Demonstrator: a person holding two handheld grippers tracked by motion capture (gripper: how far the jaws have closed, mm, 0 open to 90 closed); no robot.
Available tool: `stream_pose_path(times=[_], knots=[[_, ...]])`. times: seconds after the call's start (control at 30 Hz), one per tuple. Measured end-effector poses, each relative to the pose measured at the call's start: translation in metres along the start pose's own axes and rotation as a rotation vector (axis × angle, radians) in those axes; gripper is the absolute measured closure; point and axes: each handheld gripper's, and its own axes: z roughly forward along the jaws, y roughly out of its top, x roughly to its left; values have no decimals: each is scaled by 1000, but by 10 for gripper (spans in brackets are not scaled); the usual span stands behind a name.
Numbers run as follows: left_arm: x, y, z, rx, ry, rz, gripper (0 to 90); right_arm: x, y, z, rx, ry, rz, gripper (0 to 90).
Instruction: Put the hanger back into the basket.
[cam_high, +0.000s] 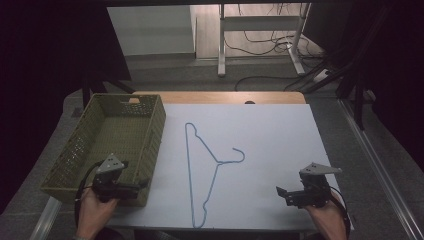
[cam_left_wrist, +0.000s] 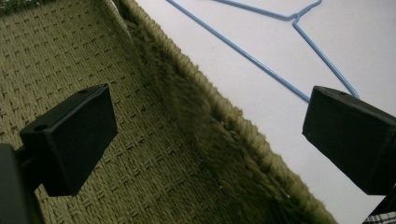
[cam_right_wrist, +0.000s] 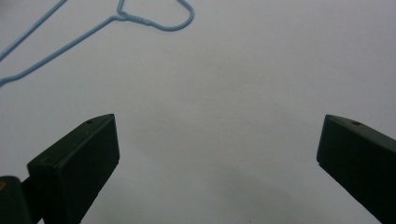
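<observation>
Blue wire, thin and bent into a clothes hanger (cam_high: 202, 170), lies flat on the white table (cam_high: 280, 135), about in the middle, its long bar running near to far on the left side and its hook (cam_high: 239, 155) curling out to the right. It looks light and springy: stiff enough to keep its shape, but likely to flex and slide on the smooth sheet if pushed. Lying flush, the wire gives little to bite on, so my call is a pinch across the twisted neck below the hook, or on a shoulder bend, where the wire is doubled and least likely to roll.

Left of it, just beside the long bar, sits the olive woven basket (cam_high: 150, 145), open-topped and with nothing inside.

Over the basket's near right corner hovers the left hand-held gripper (cam_high: 142, 184), jaws spread wide, holding nothing; its own view looks down across the basket's rim (cam_left_wrist: 233, 119) to the hanger beyond.

At the near right, well apart from the hanger, the right hand-held gripper (cam_high: 280, 192) hangs above bare table, jaws equally wide and nothing between them.
</observation>
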Motion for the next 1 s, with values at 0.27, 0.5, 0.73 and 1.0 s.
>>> stream_pose_path(times=[0.27,0.5,0.73,1.0], knots=[[-1,1,0,7,-3,-8,30,-1,-1,1,-4,5,7,0],[-1,2,0,5,-16,-20,31,0,-1,2,1,-1,-3,0],[-2,3,-1,0,-20,-33,32,1,0,2,10,-8,-10,0],[-7,10,-7,-22,-15,-22,36,5,8,-2,-12,8,-13,0]])
